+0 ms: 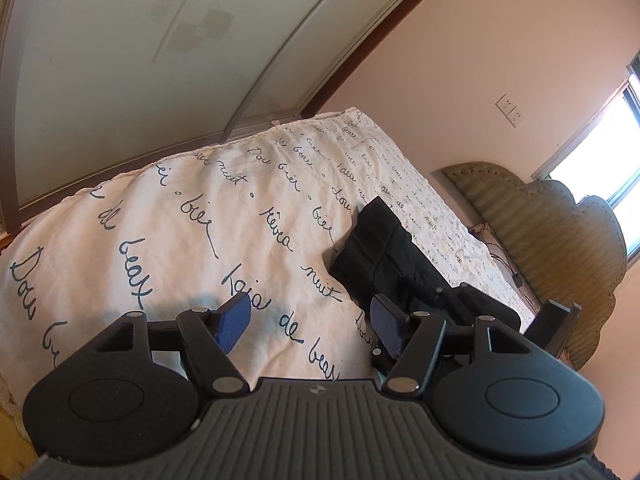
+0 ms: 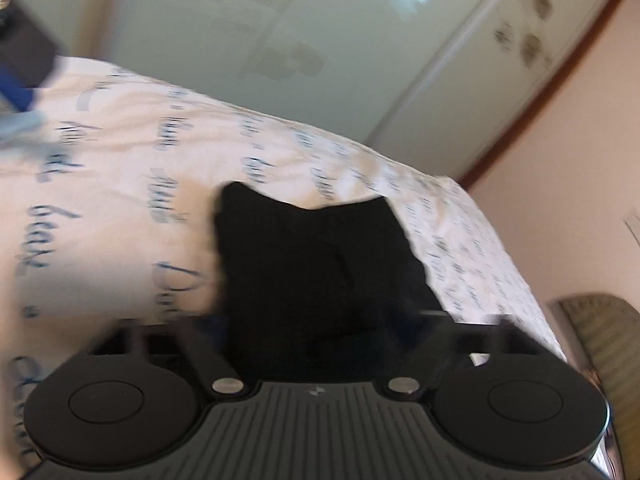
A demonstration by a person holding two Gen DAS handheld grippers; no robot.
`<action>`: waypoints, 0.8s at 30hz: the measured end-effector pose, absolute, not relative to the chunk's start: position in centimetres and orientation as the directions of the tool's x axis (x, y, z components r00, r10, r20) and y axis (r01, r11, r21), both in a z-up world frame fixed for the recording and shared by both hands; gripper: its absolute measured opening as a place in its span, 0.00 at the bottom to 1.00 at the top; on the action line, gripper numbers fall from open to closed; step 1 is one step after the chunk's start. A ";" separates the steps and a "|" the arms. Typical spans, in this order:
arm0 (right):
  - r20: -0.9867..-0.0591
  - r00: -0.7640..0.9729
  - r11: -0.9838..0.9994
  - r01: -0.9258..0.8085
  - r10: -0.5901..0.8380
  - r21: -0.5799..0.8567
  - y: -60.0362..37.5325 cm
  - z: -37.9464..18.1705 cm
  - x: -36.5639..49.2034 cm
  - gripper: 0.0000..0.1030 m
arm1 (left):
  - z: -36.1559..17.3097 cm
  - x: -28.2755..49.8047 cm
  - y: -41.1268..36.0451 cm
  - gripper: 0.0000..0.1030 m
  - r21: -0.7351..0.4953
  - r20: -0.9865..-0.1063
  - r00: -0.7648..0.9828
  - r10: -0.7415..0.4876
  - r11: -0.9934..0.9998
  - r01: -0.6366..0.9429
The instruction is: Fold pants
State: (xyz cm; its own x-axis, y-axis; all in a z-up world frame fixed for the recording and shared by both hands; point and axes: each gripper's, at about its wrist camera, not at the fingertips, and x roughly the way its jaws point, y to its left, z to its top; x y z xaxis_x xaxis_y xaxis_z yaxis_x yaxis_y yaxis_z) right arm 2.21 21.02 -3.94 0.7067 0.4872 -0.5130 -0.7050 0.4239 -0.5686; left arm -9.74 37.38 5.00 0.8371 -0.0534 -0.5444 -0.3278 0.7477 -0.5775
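Note:
The black pants (image 1: 384,248) lie in a folded bundle on the bed, right of centre in the left wrist view. My left gripper (image 1: 310,308) hovers over bare sheet just left of them, open, and only the sheet shows between its blue pads (image 1: 234,322). In the blurred right wrist view the pants (image 2: 316,256) fill the middle, directly ahead of my right gripper (image 2: 316,320). Its fingertips are lost in the dark cloth, so its grip cannot be made out.
The bed carries a white sheet with dark handwriting print (image 1: 200,220). Pale sliding wardrobe doors (image 1: 140,60) stand behind it. A padded green headboard (image 1: 552,232) and a bright window (image 1: 600,152) are at the right. A pink wall with a socket plate (image 1: 510,110) lies beyond.

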 end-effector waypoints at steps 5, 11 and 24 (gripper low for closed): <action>-0.508 0.694 0.452 -0.719 0.510 -0.528 21.0 -4.0 2.2 0.25 | 6.2 -8.1 37.3 0.66 -0.634 -0.499 0.855 -0.139 0.731 -0.251; -0.508 0.668 0.501 -0.744 0.543 -0.443 20.4 -3.0 3.0 0.18 | 5.7 -1.7 37.7 0.79 -0.798 -0.395 0.837 -0.378 0.593 -0.109; -0.506 0.655 0.533 -0.754 0.561 -0.384 19.7 -2.1 3.6 0.17 | -0.3 7.6 38.4 0.78 -0.862 -0.474 0.749 -0.463 0.418 -0.287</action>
State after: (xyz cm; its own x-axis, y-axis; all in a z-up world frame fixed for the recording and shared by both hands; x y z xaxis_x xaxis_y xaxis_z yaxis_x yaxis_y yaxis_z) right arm 3.57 19.72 -2.11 0.6548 0.5613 -0.5061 -0.7538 0.5329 -0.3844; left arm 7.62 38.38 -0.32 0.7487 -0.4633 -0.4742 -0.2871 0.4181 -0.8618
